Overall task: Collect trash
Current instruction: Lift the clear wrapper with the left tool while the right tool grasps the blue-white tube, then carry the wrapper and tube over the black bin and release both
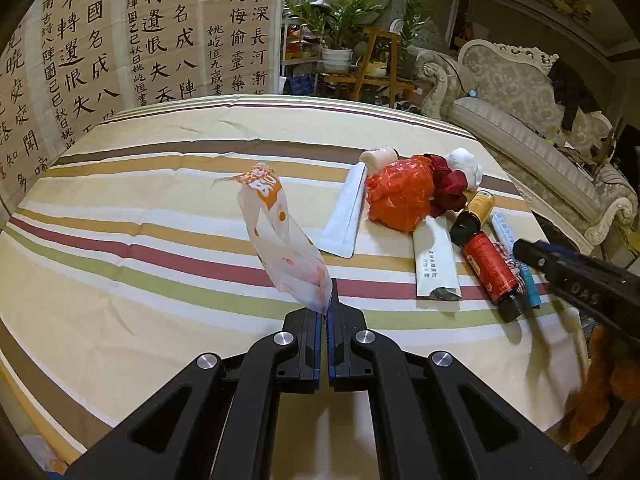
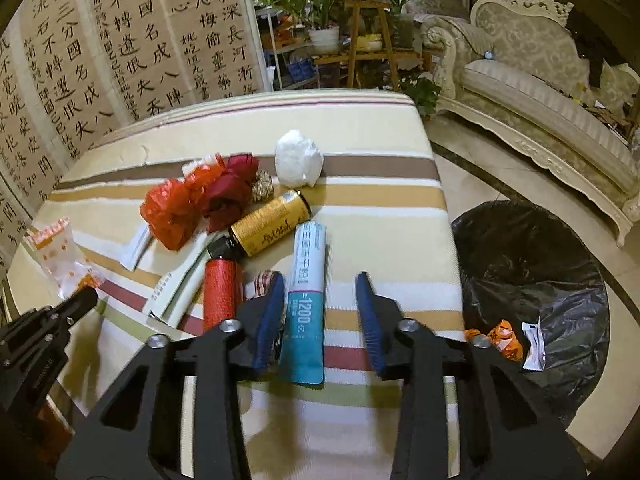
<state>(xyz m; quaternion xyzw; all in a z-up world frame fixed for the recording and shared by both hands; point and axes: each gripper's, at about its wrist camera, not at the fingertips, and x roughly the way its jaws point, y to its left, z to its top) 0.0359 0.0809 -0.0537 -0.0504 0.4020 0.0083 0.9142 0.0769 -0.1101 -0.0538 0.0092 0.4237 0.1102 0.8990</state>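
Calligraphy screens and an ornate pale sofa [image 2: 532, 92] frame a table under a striped cloth [image 1: 160, 240], where litter waits to be cleared into a black-lined bin [image 2: 532, 280] standing on the floor just off the table's right edge, a few scraps already inside. The left gripper [image 1: 326, 308] is clamped tight on one end of a translucent orange-printed wrapper [image 1: 276, 240], which stands up from the jaws above the cloth. The right gripper [image 2: 320, 316] hovers with jaws apart over a white-and-teal sachet [image 2: 306, 300]; the sachet lies between the pads but nearer the left one, and neither pad appears to press on it yet. A clean pick likely calls for centring the jaws across the sachet's narrow width and closing low enough to catch the flat packet without snagging the cloth or nudging the red tube [image 2: 222, 292] just beside it. Nearby lie a gold can [image 2: 270, 224], a crumpled orange-red bag [image 2: 176, 208], a dark red wad [image 2: 234, 188], a white paper ball [image 2: 298, 158] and a white chopstick sleeve [image 1: 436, 260]. Legible print is scarce: "1200" on the sachet's teal end, and large brush characters on the screens; the can's script and the wrapper's orange lettering are too small or distorted to read.
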